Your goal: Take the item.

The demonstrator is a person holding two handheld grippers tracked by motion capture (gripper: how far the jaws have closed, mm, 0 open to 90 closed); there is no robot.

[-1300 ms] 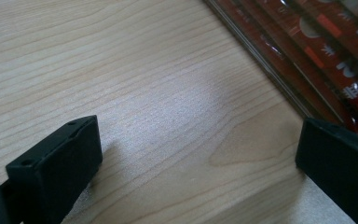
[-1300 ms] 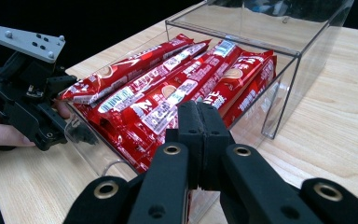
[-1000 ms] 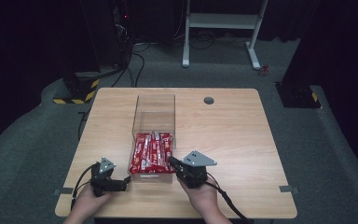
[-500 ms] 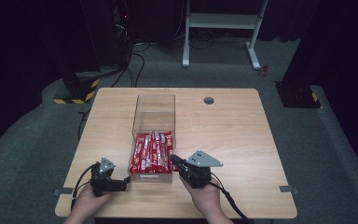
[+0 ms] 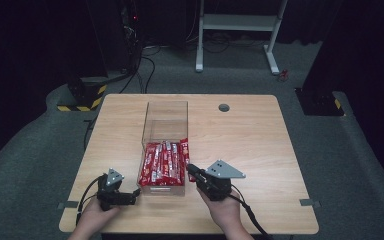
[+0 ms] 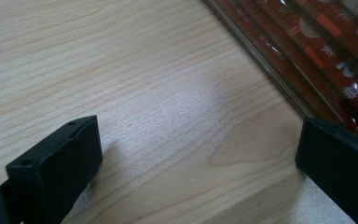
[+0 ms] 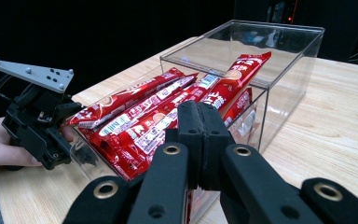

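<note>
wooden table (image 5: 260,145) carries a clear acrylic box (image 5: 166,120) – red snack bars (image 5: 163,161) fill its near end, long axes running away from the person. right gripper (image 5: 192,170), clenched and empty, sits nearer, bars to its left; left gripper (image 5: 131,193) is released.

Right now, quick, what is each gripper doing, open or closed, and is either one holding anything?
Left gripper: open, empty, on the table beside the box.
Right gripper: closed, holding nothing, near the red packets.

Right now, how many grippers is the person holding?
2. The left gripper rests open on the table beside the clear box; the right gripper, jaws shut, sits by the box's other side.
</note>
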